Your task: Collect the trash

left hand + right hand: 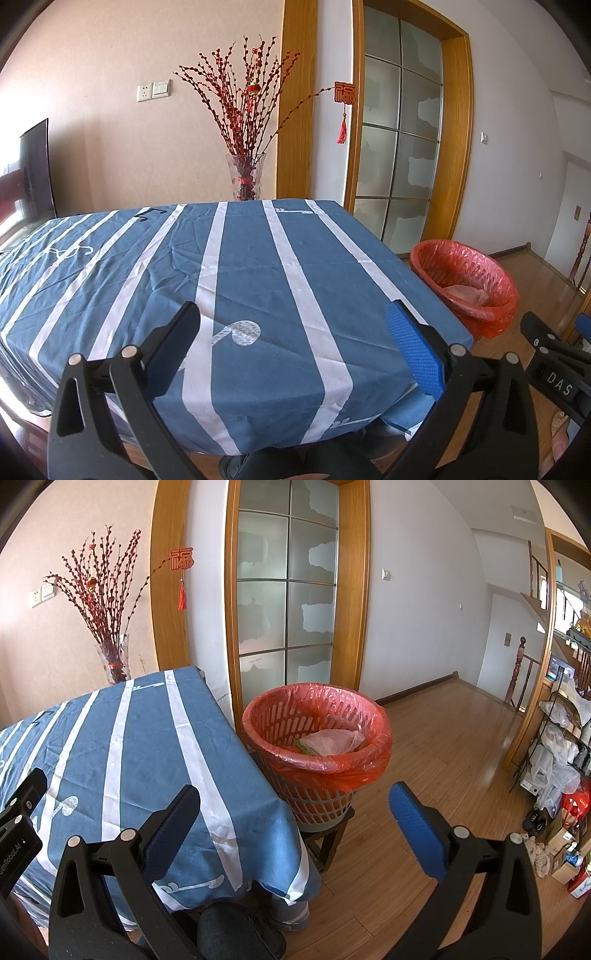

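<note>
A waste basket [317, 801] lined with a red bag [343, 771] stands on a low stool beside the table's right edge; it also shows in the left wrist view [476, 291]. A pale crumpled plastic bag [332, 740] and something green lie inside it. My left gripper [293, 321] is open and empty above the near part of the blue striped tablecloth [251, 266]. My right gripper [295, 805] is open and empty, held in front of the basket near the table's corner [258, 830].
A glass vase with red branches [245, 177] stands behind the table's far edge. A frosted glass door [286, 602] is behind the basket. Wooden floor [443, 746] stretches right. A wire rack with bags and boxes [561, 760] stands at the far right.
</note>
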The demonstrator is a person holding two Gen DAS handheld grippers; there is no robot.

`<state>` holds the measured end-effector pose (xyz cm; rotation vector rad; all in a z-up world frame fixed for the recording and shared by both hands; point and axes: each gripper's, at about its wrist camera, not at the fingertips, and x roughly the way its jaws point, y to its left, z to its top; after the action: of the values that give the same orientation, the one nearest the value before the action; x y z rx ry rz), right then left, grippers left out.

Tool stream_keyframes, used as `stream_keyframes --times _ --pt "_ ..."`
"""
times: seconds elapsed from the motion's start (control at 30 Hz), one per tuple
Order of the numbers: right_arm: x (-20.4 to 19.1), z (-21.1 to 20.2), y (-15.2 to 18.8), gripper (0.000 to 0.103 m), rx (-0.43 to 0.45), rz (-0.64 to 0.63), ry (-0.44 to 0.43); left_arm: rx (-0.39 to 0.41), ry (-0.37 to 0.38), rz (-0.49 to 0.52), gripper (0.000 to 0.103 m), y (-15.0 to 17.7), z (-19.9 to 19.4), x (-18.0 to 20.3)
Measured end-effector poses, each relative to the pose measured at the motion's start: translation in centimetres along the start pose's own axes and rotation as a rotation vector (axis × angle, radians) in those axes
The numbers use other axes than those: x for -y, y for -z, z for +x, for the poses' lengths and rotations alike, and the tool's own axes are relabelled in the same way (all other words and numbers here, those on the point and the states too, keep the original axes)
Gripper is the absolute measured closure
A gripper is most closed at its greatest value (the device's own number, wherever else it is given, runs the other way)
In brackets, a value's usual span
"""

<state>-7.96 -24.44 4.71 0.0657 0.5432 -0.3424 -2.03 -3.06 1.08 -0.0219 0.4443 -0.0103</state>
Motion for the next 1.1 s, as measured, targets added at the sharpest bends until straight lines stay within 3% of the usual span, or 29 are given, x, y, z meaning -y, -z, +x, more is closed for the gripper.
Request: stream_keyframes --times 1.1 --pt "-0.06 0.08 -0.18 0.002 -0.003 0.000 -0.001 -0.003 0.001 -0.002 0.004 0.13 0.14 0.03"
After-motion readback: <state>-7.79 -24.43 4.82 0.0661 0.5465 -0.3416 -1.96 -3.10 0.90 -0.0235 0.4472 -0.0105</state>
